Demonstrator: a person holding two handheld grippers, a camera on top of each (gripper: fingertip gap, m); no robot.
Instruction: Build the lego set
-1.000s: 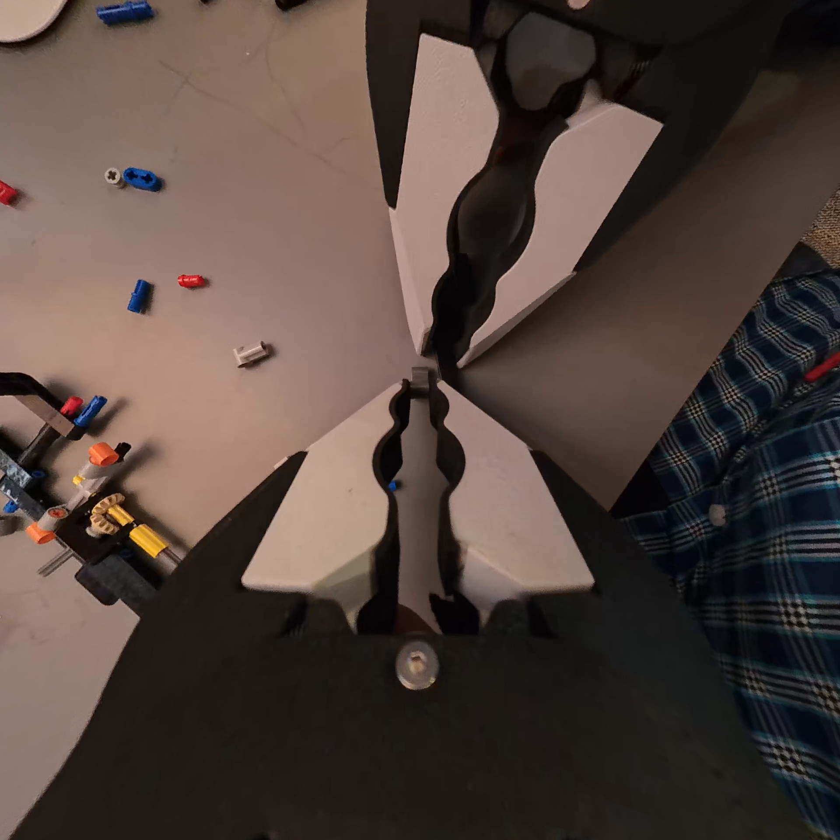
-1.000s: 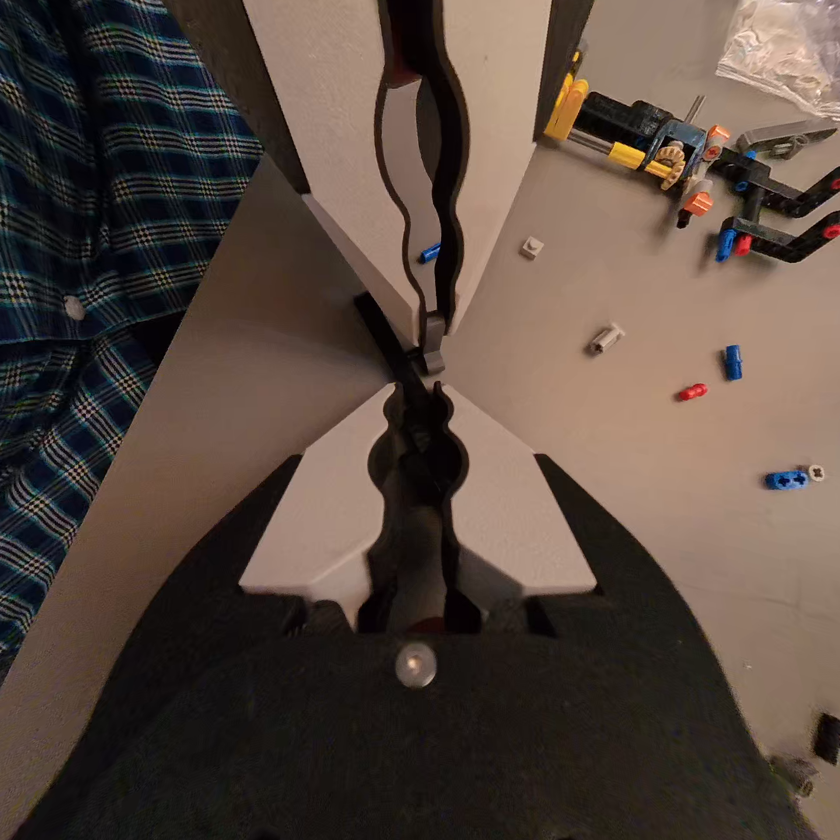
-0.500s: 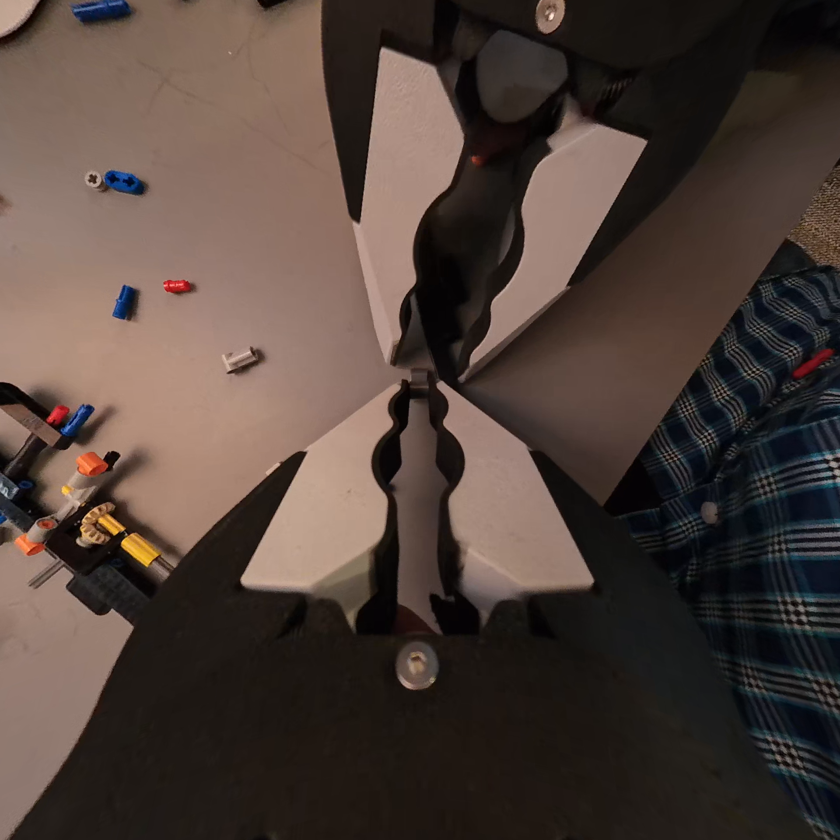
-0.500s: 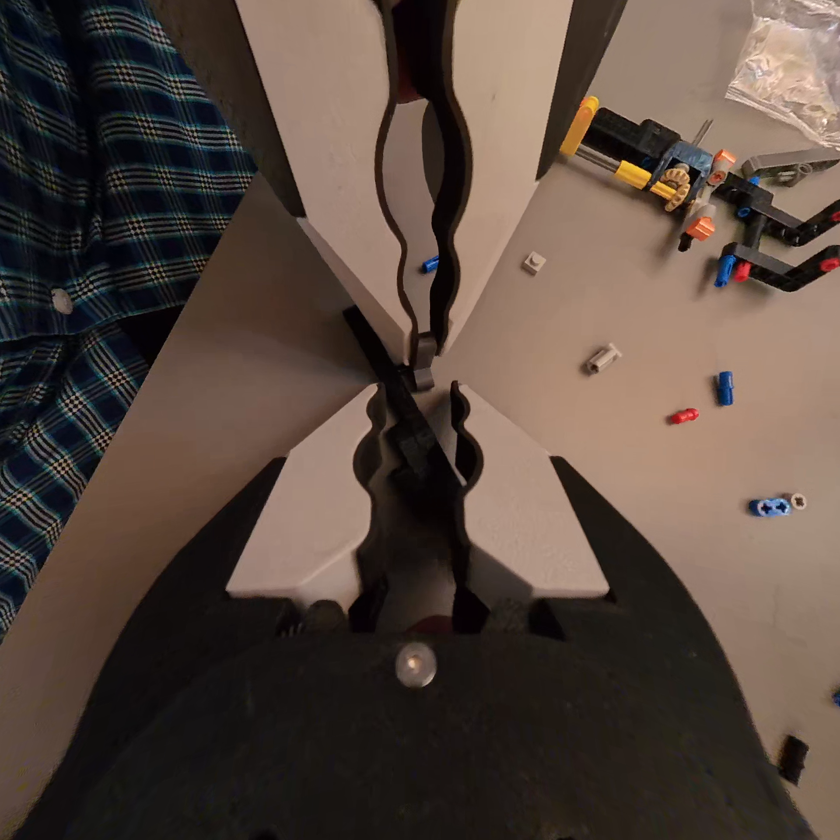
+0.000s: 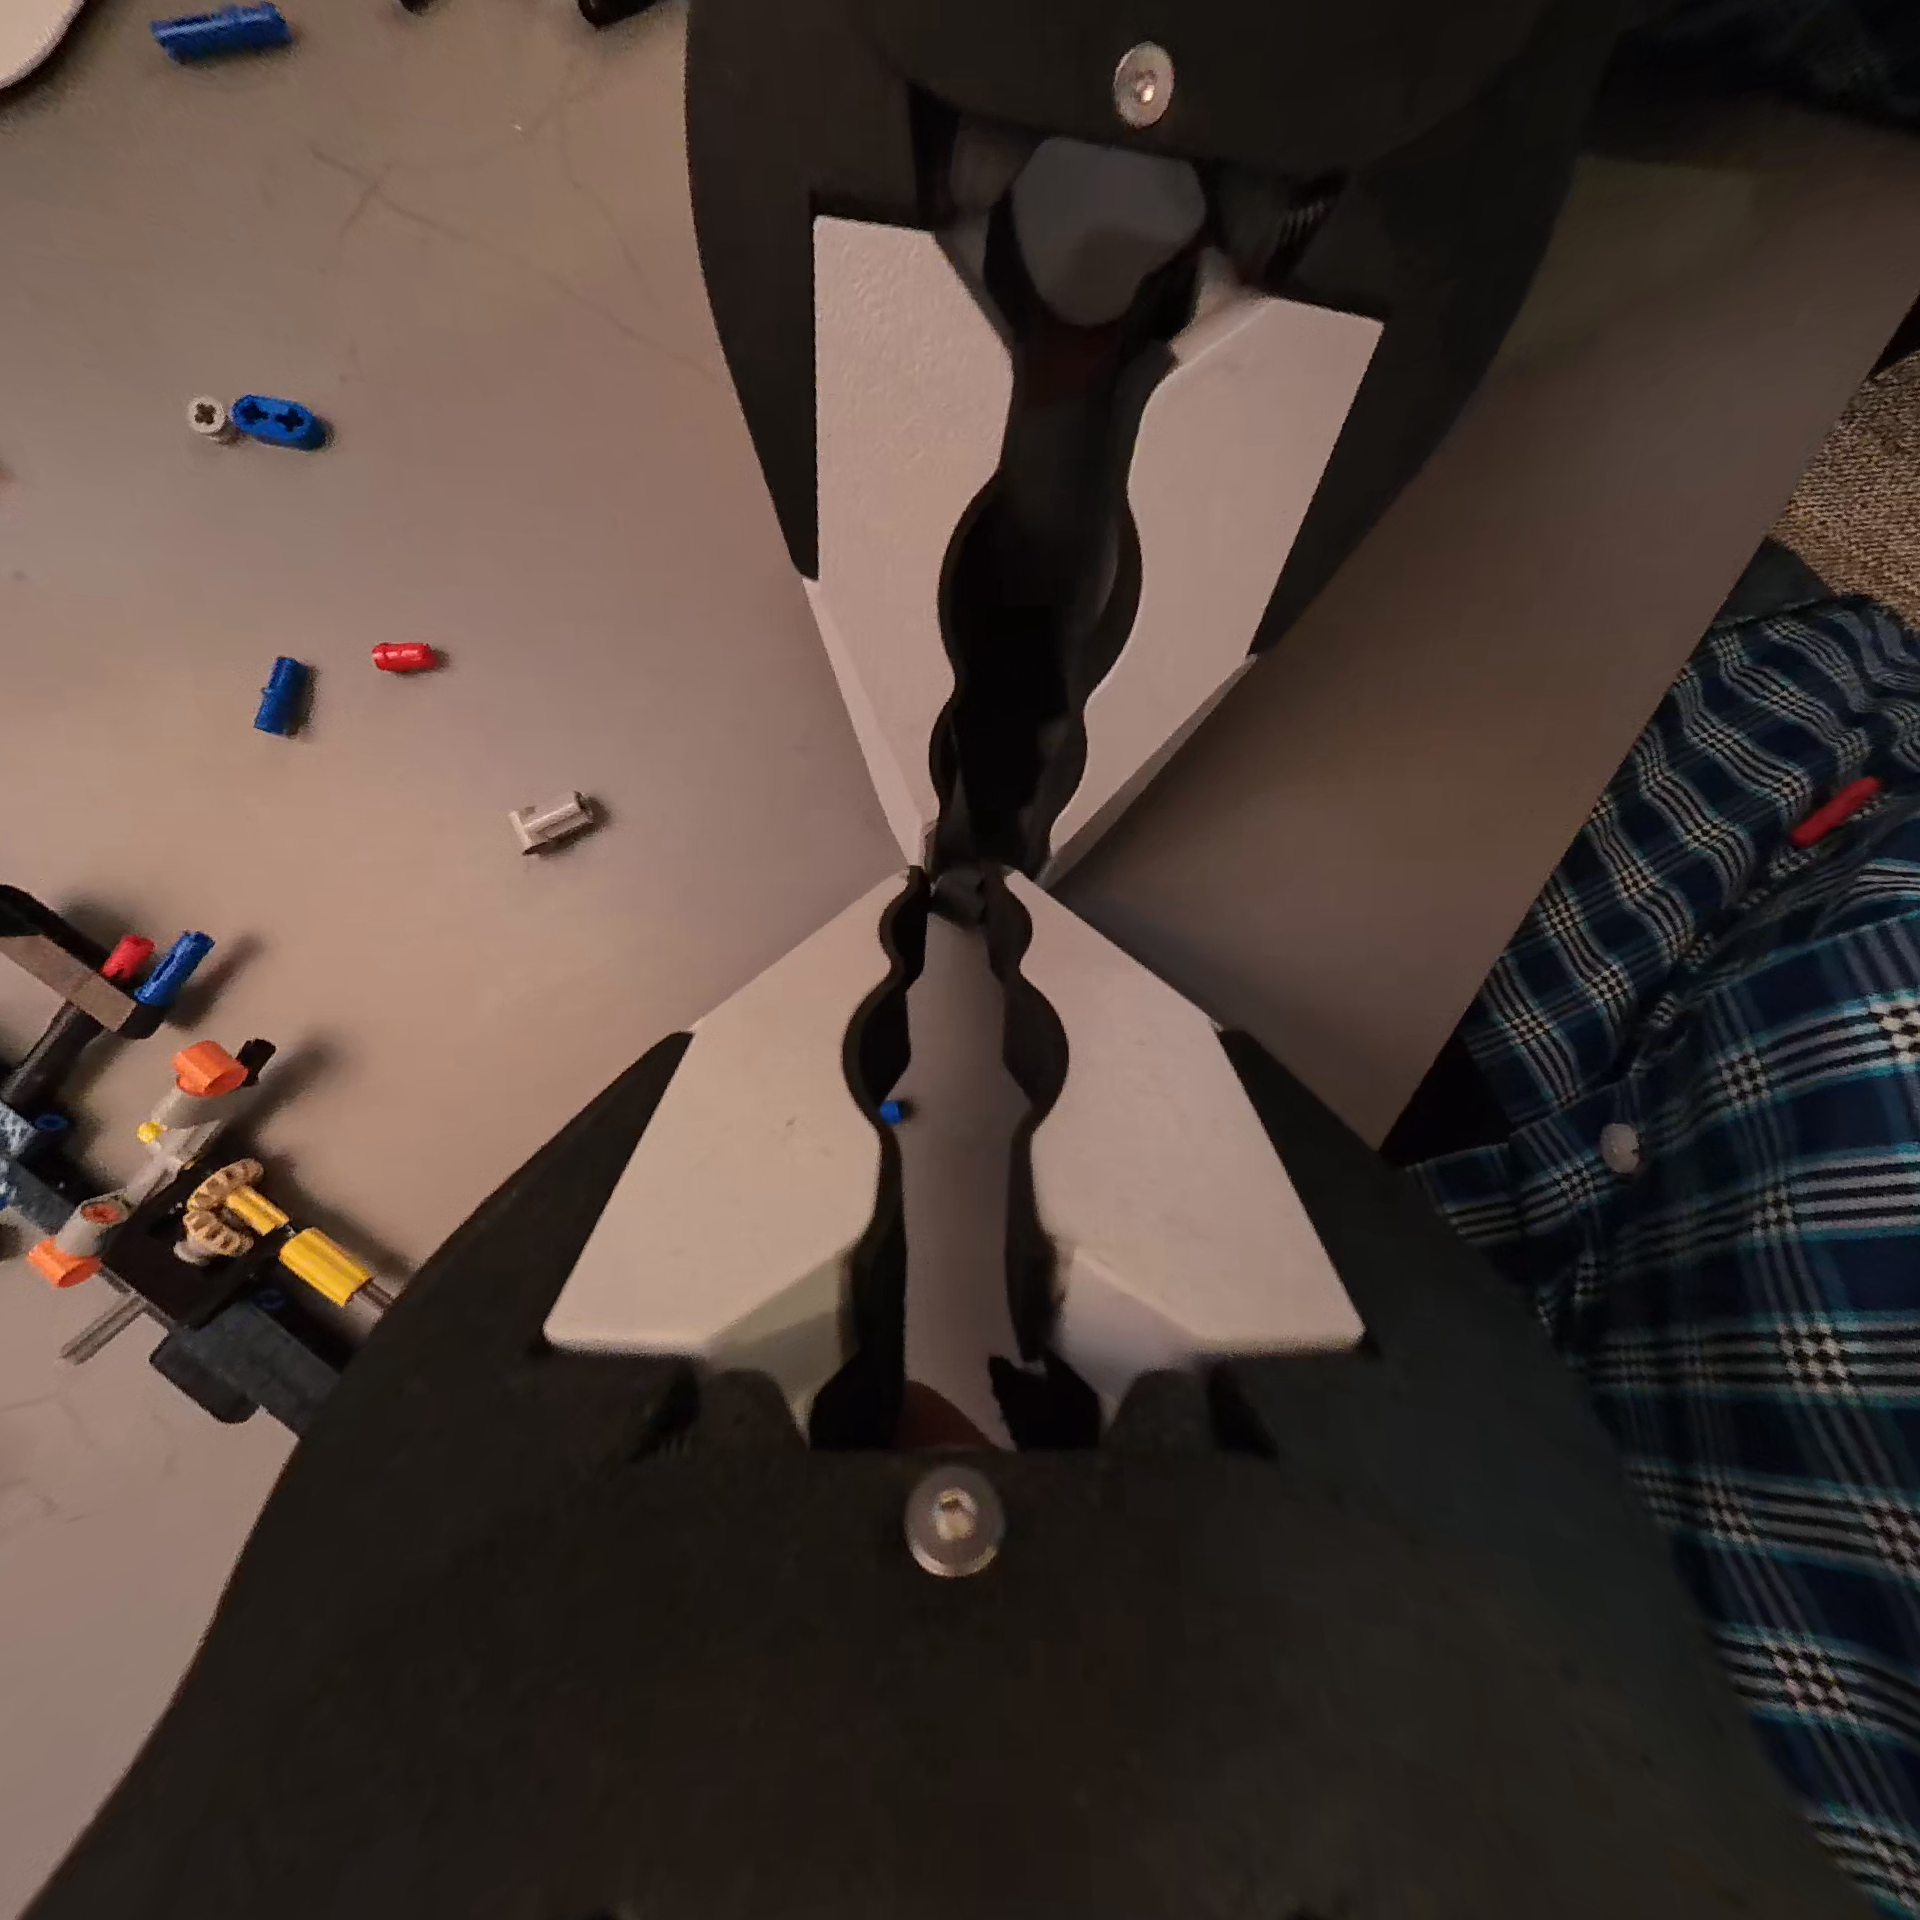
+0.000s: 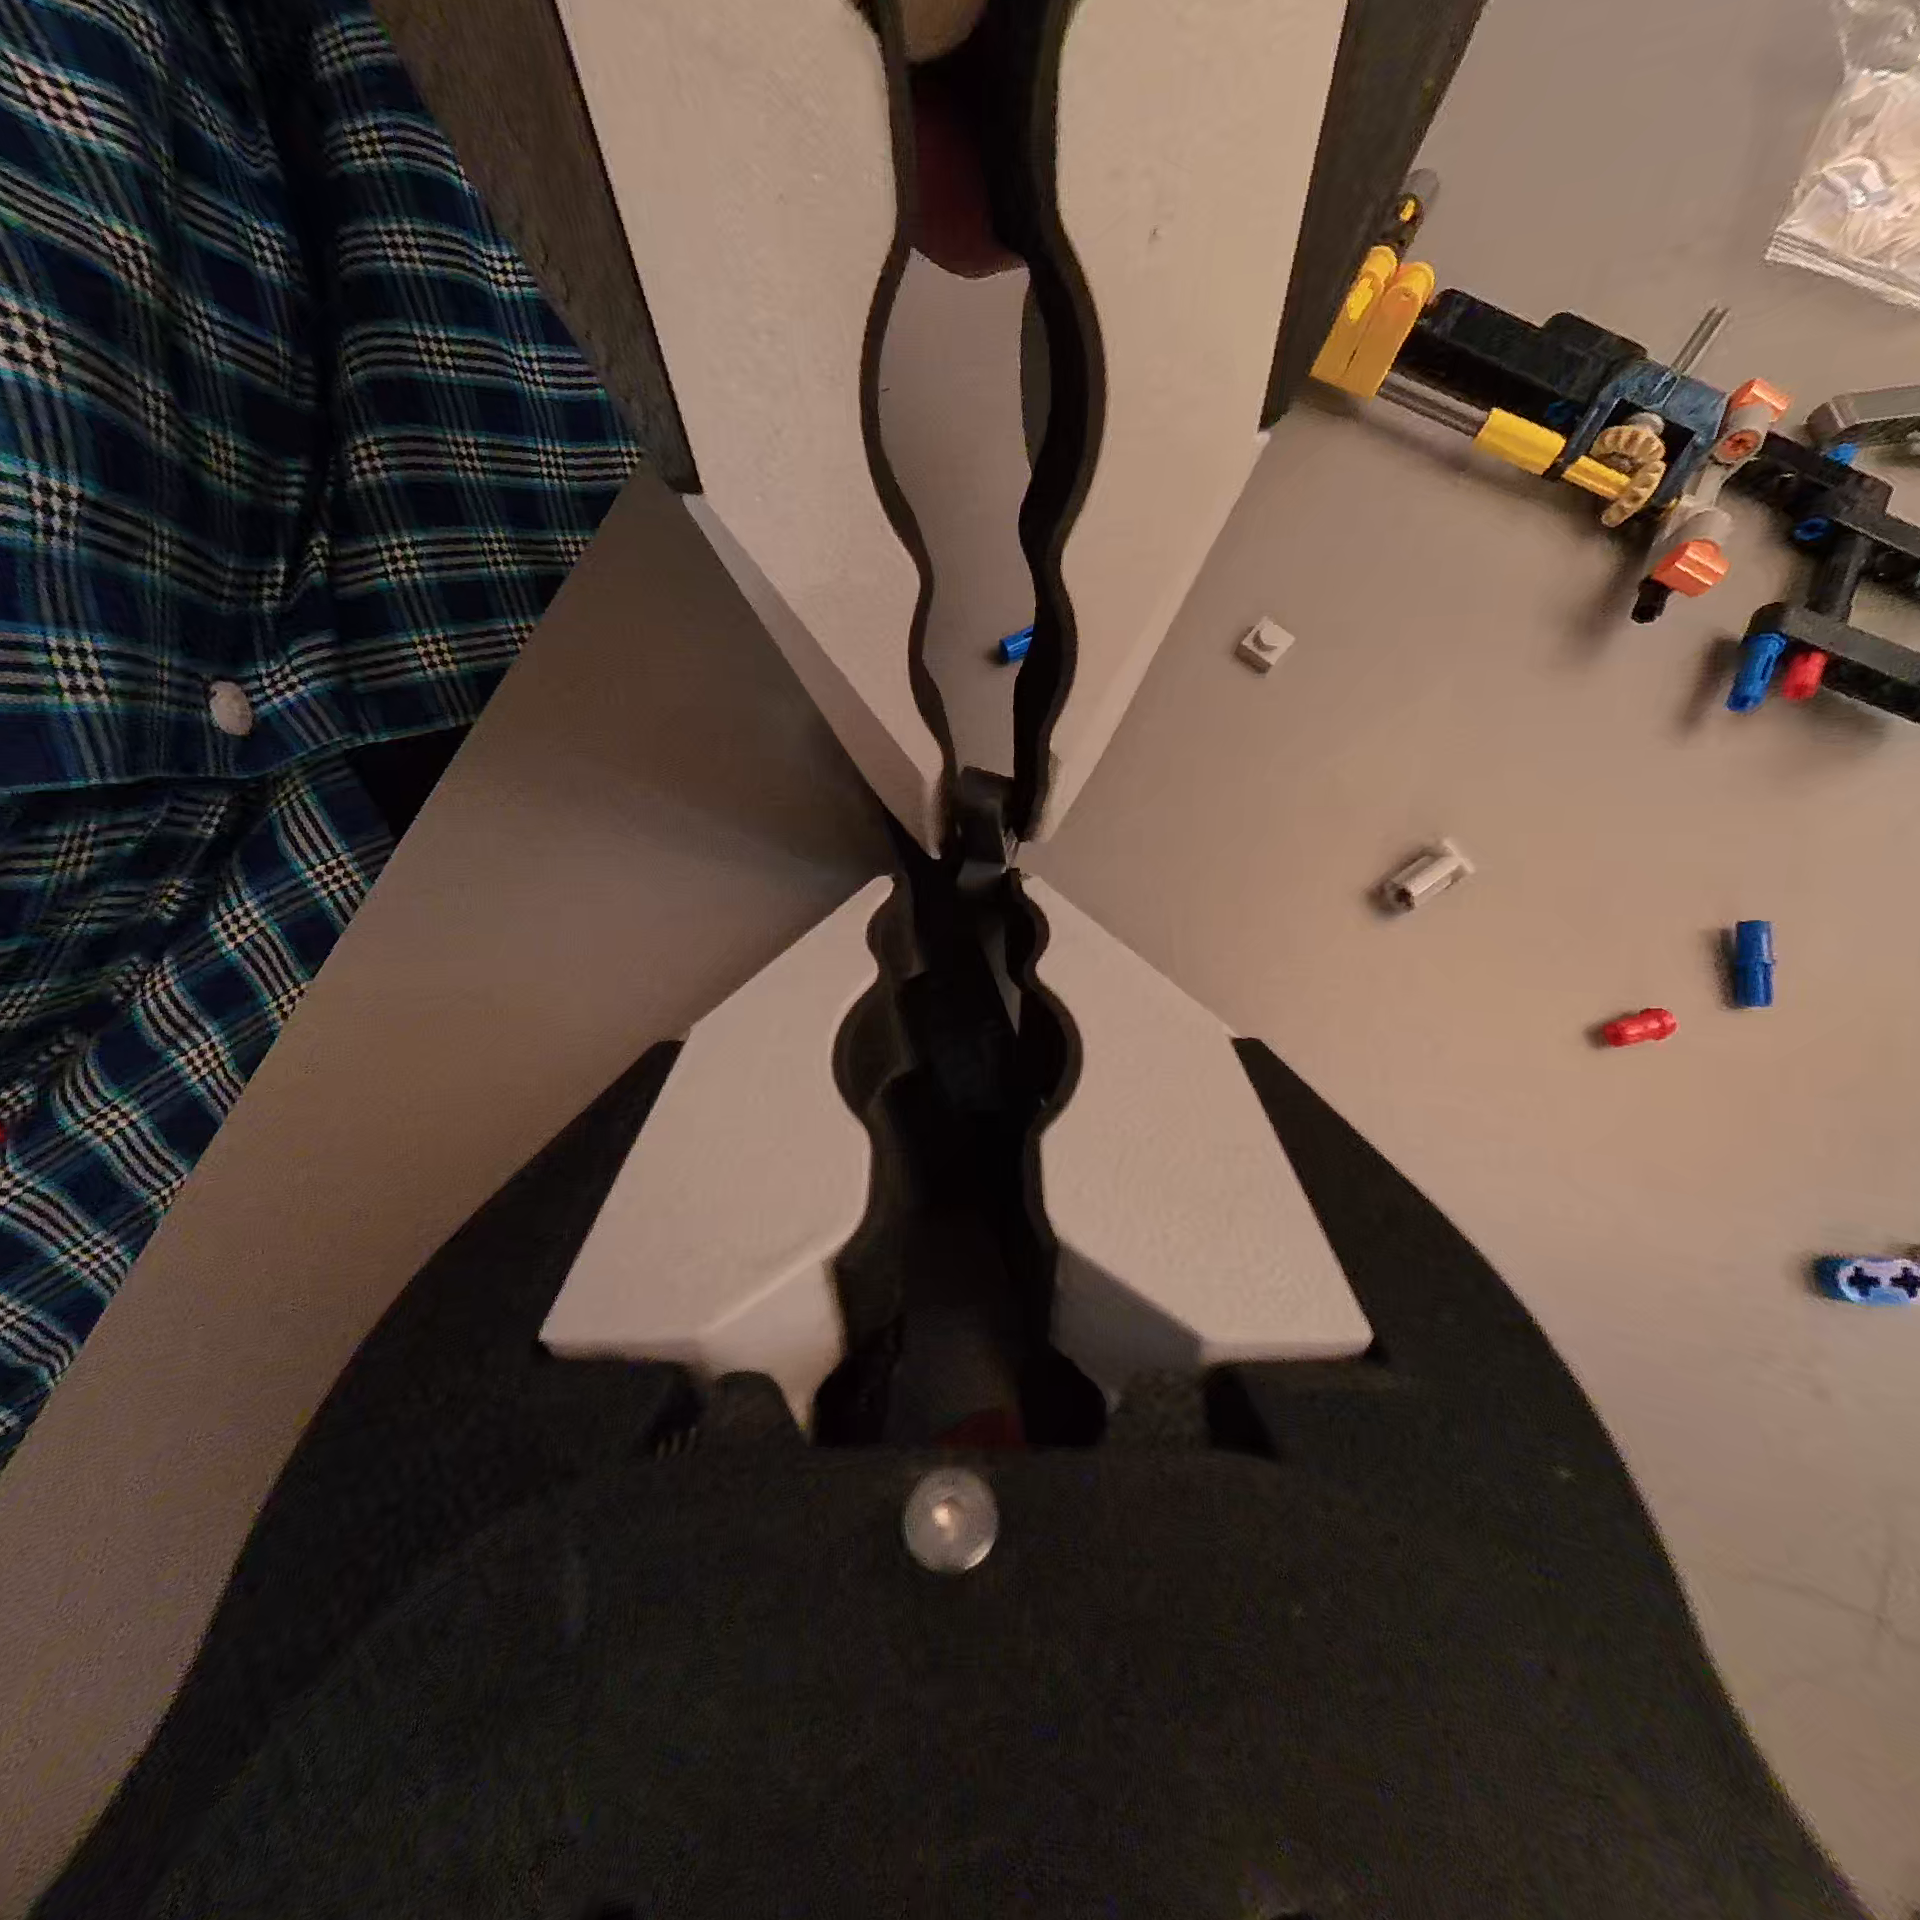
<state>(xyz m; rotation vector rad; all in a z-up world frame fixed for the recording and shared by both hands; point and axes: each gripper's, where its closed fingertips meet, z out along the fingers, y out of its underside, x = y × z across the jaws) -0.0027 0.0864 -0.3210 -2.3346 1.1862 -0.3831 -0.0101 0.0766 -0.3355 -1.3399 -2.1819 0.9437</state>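
While 0.5 s earlier its tips gaped, the right gripper had reclamped on the black beam; left gripper stayed pinched on the grey piece. Both parts met tip-to-tip above the table; partly built model lay well apart.

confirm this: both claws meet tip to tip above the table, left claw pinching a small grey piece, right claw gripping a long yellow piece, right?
Not quite: the right claw grips a long black piece, not a yellow one, as the right wrist view shows. The left claw does pinch a small grey piece.
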